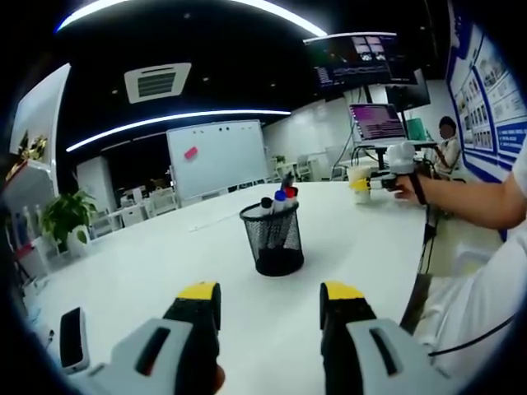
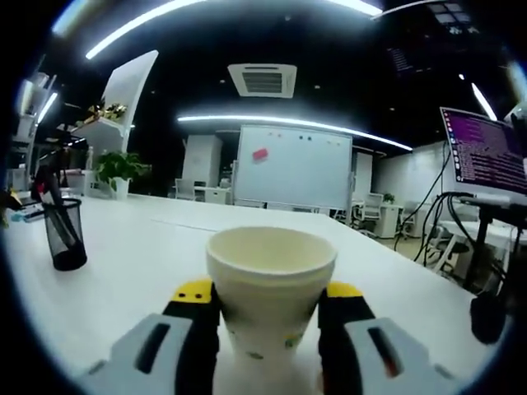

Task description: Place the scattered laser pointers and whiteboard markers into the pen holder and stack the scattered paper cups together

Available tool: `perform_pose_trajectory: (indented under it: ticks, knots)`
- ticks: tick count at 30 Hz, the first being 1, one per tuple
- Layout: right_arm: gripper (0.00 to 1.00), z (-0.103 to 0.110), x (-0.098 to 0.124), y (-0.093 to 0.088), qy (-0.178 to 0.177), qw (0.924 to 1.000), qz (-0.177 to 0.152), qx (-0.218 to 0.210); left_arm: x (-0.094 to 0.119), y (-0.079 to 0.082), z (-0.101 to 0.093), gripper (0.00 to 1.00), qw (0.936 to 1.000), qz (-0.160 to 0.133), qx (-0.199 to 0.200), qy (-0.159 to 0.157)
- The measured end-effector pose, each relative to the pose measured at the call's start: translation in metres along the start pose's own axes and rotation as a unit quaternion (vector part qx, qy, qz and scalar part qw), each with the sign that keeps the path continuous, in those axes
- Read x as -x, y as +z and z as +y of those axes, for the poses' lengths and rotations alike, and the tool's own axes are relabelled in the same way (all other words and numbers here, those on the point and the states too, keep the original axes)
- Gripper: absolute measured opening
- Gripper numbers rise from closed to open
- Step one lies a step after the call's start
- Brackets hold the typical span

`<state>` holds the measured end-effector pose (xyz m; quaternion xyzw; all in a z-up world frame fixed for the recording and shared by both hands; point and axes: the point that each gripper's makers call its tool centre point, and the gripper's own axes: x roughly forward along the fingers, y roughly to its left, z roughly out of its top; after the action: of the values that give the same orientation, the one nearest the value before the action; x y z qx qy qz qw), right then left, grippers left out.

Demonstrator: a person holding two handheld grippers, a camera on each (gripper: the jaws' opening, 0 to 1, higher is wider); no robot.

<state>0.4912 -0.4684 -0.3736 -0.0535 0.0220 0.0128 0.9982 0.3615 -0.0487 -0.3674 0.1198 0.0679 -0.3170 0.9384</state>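
Right tongs grip a cup, left tongs empty

My right gripper [image 2: 268, 306] clamps a cream paper cup [image 2: 270, 284] upright on the white table [image 2: 132, 271]. My left gripper [image 1: 270, 304] is spread wide, empty, facing the black mesh pen holder [image 1: 273, 239] with markers inside

I see a whiteboard [image 2: 295, 175] beyond the white surface [image 1: 165, 263], a potted plant [image 1: 67, 216] off left, and a lit laptop [image 1: 377, 122].
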Motion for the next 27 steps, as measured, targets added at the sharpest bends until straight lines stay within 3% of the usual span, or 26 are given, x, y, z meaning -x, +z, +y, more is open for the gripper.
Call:
perform_pose_trajectory:
  ticks: [7,19,27]
  knots:
    - [0.47,0.006,0.007,0.008,0.001,0.9999,-0.010,-0.002,0.000,-0.002,0.002,0.49,1.0000,0.001,0.001,0.001]
    - [0.47,-0.003,0.010,0.013,-0.009,0.9995,-0.012,-0.026,0.001,-0.002,0.001,0.49,1.0000,0.001,0.002,0.002]
    - [0.47,0.002,0.009,0.028,-0.003,0.9997,-0.024,-0.011,-0.001,-0.002,-0.001,0.49,1.0000,0.002,0.000,0.000]
